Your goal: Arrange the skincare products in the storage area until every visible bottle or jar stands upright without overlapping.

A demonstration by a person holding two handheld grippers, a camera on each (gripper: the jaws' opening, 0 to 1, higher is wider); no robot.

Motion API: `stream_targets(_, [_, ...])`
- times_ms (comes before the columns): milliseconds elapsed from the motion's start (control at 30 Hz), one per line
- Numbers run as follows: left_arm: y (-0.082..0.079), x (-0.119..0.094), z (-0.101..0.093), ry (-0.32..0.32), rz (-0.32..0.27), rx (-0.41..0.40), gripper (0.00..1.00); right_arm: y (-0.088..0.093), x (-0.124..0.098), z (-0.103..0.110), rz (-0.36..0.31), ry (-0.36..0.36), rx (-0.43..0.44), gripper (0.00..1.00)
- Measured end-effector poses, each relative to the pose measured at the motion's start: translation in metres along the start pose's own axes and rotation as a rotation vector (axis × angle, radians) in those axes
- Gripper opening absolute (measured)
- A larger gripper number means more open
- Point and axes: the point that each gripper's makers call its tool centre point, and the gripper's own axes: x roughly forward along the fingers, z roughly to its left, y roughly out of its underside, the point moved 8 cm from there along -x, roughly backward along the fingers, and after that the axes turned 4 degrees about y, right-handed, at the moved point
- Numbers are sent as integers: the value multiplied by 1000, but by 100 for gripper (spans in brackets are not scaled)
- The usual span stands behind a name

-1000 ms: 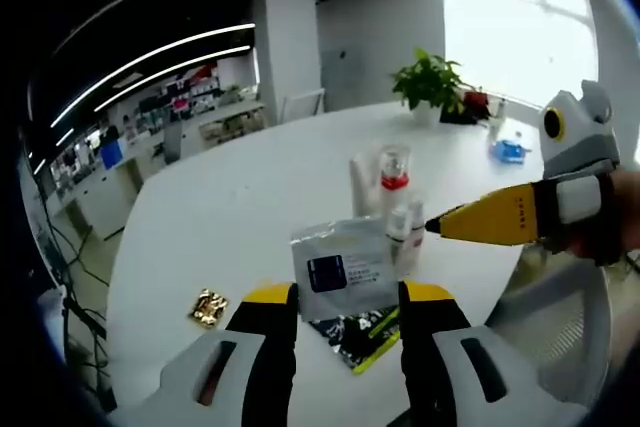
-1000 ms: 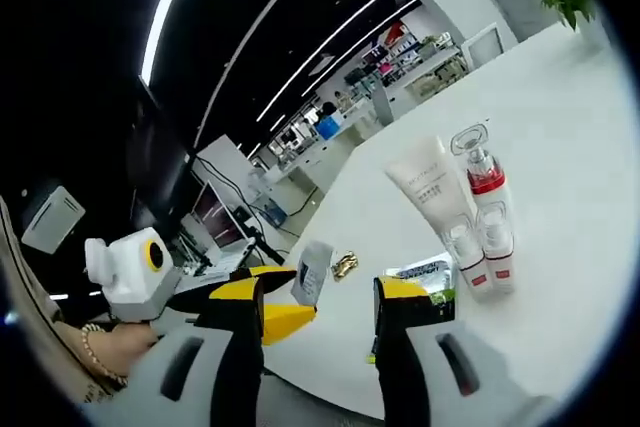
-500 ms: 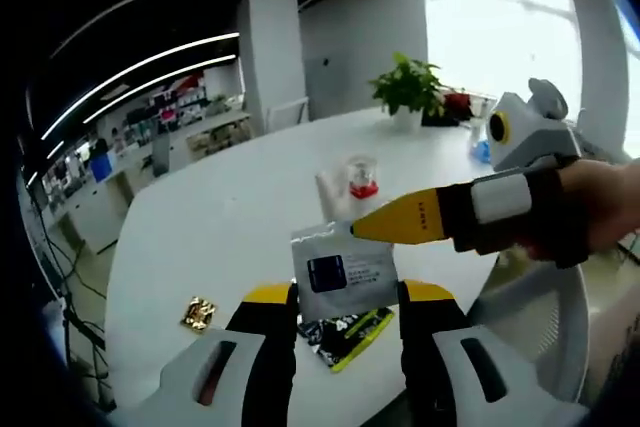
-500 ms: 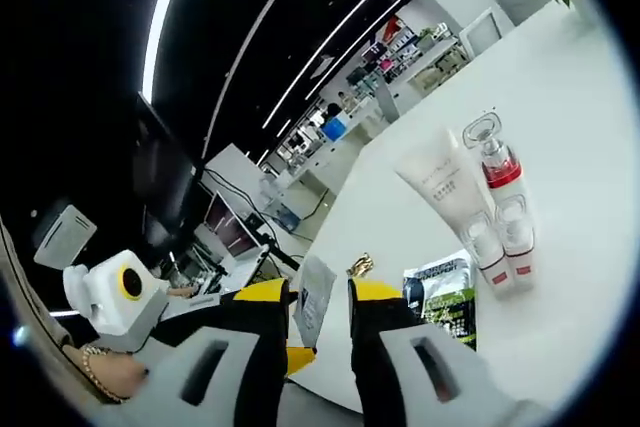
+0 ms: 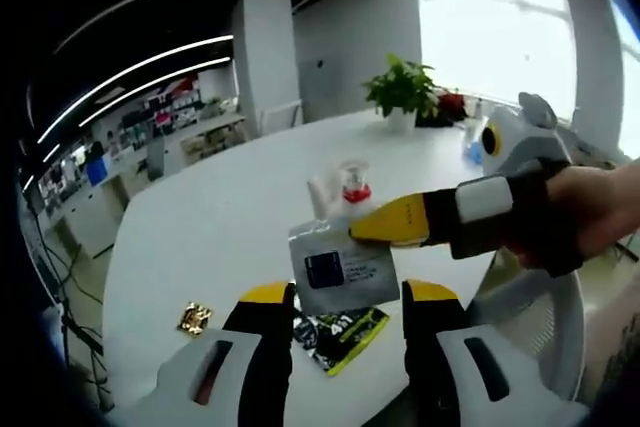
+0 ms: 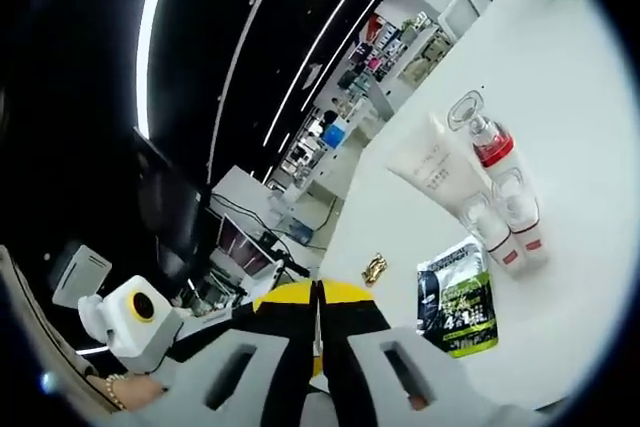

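A silver sachet [image 5: 340, 267] with a dark blue square hangs in the air over the near edge of the white table [image 5: 200, 227]. My left gripper [image 5: 349, 292] has its jaws against the sachet's two side edges. My right gripper [image 5: 355, 232] comes in from the right, shut on the sachet's upper right edge. In the right gripper view my right gripper [image 6: 316, 292] is shut, with the sachet edge-on between the jaws. A white tube [image 6: 430, 162], a clear bottle with a red band [image 6: 480, 137] and two small bottles [image 6: 510, 227] lie flat together on the table.
A black and green sachet [image 5: 340, 325] lies at the table's near edge, with a small gold item [image 5: 195, 317] to its left. A potted plant [image 5: 405, 92] stands at the far side. A grey chair [image 5: 530, 297] is below the right hand.
My right gripper moved in from near the bottles and its jaws went from apart to shut on the sachet's upper right edge. The sachet has tilted slightly.
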Motion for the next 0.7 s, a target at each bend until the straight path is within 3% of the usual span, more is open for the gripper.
stream_targets(100, [-1, 0, -2, 33, -10, -20, 59, -4, -2, -4, -9, 7, 15, 1])
stream_targets(233, [1, -6, 4, 79, -29, -86, 69, -8, -5, -5, -11, -1, 26, 1])
stream_targets(367, [3, -12, 11, 205, -56, -239, 74, -8, -7, -3, -2, -35, 35, 1])
stream_targets(500, [4, -18, 25, 284, -82, -395, 80, -6, -8, 9, 33, -159, 63, 1])
stream_targets(600, [2, -26, 29, 387, -115, -466, 72, -5, -8, 17, 53, -213, 70, 1])
stream_targets(700, [-2, -36, 30, 501, -197, -637, 59, -4, -6, 21, 66, -241, 87, 1])
